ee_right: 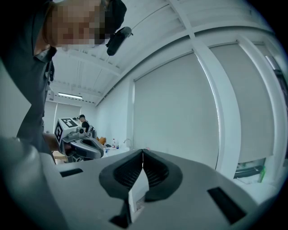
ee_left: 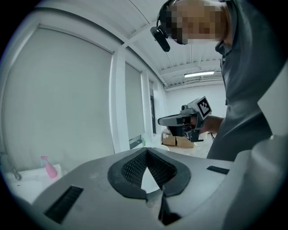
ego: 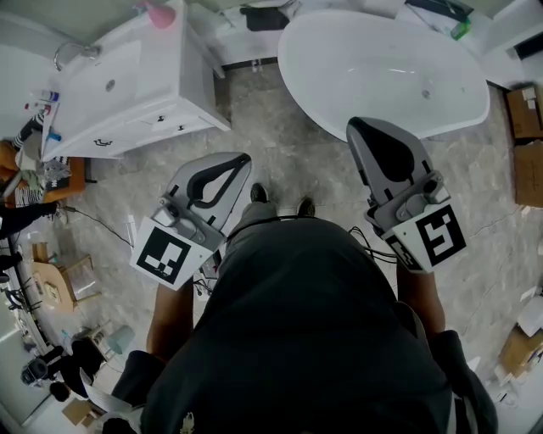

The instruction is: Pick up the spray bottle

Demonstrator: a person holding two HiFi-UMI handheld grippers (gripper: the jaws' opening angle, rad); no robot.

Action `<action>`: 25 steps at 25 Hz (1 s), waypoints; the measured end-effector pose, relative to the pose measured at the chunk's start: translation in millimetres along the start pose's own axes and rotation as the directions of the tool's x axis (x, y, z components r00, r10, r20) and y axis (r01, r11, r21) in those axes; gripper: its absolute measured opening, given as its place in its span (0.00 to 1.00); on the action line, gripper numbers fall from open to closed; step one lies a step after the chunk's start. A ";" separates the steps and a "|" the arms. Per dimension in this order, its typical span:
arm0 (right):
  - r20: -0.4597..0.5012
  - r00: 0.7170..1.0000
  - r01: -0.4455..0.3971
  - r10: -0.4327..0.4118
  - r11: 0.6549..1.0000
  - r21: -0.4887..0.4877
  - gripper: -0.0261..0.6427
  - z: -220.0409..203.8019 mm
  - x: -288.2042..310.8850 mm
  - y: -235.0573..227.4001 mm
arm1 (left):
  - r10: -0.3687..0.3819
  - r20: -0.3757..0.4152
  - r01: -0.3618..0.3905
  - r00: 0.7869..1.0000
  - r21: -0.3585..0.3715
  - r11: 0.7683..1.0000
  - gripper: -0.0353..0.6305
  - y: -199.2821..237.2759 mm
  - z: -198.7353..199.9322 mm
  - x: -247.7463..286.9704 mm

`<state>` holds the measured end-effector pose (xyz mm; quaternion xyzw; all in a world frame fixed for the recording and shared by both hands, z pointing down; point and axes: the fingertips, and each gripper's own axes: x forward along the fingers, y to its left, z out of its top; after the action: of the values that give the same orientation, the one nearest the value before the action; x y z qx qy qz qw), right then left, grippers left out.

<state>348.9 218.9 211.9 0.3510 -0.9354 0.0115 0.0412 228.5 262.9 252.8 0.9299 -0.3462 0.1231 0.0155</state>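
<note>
The spray bottle (ego: 158,12) is pink and stands on the back corner of the white vanity top, far ahead and to the left of both grippers; the left gripper view shows it small at the lower left (ee_left: 48,167). My left gripper (ego: 244,158) is held at waist height over the floor, its jaws shut with nothing in them (ee_left: 147,150). My right gripper (ego: 355,125) hovers level near the bathtub's rim, also shut and empty (ee_right: 142,150). Each gripper shows in the other's view, the right one (ee_left: 164,120) and the left one (ee_right: 101,152).
A white vanity with a sink (ego: 182,76) stands ahead on the left, a white bathtub (ego: 305,85) ahead on the right, grey tiled floor between them. A green bottle (ego: 461,30) sits by the tub's far side. Cardboard boxes (ego: 526,110) line the right; clutter and a cable lie left.
</note>
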 end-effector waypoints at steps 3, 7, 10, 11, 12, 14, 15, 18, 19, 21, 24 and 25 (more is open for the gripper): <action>-0.007 1.000 0.016 -0.016 1.000 0.010 0.05 4.1 8.8 0.7 | -0.019 -0.001 0.019 1.000 -0.013 1.000 0.06 12.5 -3.5 0.5; -0.038 0.998 0.056 -0.057 0.998 -0.019 0.05 7.0 27.1 -0.1 | -0.055 0.023 0.055 0.998 0.003 0.998 0.06 36.5 1.8 0.6; -0.039 0.996 0.079 -0.080 0.997 -0.025 0.05 12.2 48.9 5.7 | -0.081 0.041 0.081 0.996 -0.004 0.997 0.06 56.0 -0.9 -3.3; -0.036 0.996 0.086 -0.087 0.996 -0.027 0.05 14.9 55.0 8.2 | -0.091 0.039 0.091 0.995 -0.004 0.996 0.06 62.4 -2.6 -4.4; -0.037 0.995 0.092 -0.093 0.995 -0.034 0.05 17.0 60.8 10.3 | -0.099 0.039 0.099 0.994 -0.004 0.995 0.06 69.5 -3.8 -5.1; -0.046 0.993 0.106 -0.108 0.993 -0.049 0.05 19.0 71.9 11.9 | -0.110 0.049 0.110 0.993 -0.005 0.994 0.06 85.0 -4.1 -5.5; -0.051 0.992 0.116 -0.118 0.992 -0.053 0.05 19.2 76.6 11.4 | -0.116 0.057 0.116 0.992 -0.002 0.993 0.06 92.4 -3.8 -5.3; -0.058 0.986 0.155 -0.158 0.986 -0.059 0.05 21.4 87.1 9.8 | -0.140 0.081 0.139 0.987 0.009 0.990 0.06 109.0 -3.9 -4.5; -0.061 0.984 0.165 -0.169 0.984 -0.062 0.05 22.1 90.6 10.4 | -0.147 0.090 0.147 0.985 0.009 0.989 0.06 113.7 -4.2 -4.9; -0.072 0.980 0.180 -0.185 0.981 -0.069 0.05 22.7 98.9 12.7 | -0.158 0.102 0.159 0.982 0.000 0.987 0.06 123.8 -6.1 -7.1; -0.082 0.975 0.199 -0.205 0.977 -0.081 0.05 23.7 108.6 15.3 | -0.173 0.105 0.175 0.979 -0.011 0.985 0.06 138.2 -11.9 -9.4; -0.083 0.973 0.207 -0.213 0.975 -0.083 0.05 23.9 110.1 15.3 | -0.180 0.104 0.182 0.978 -0.010 0.983 0.06 141.3 -13.4 -8.7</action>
<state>254.6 157.0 197.6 0.4453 -0.8899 -0.0115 0.0981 127.7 162.6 255.7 0.9624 -0.2618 0.0697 0.0177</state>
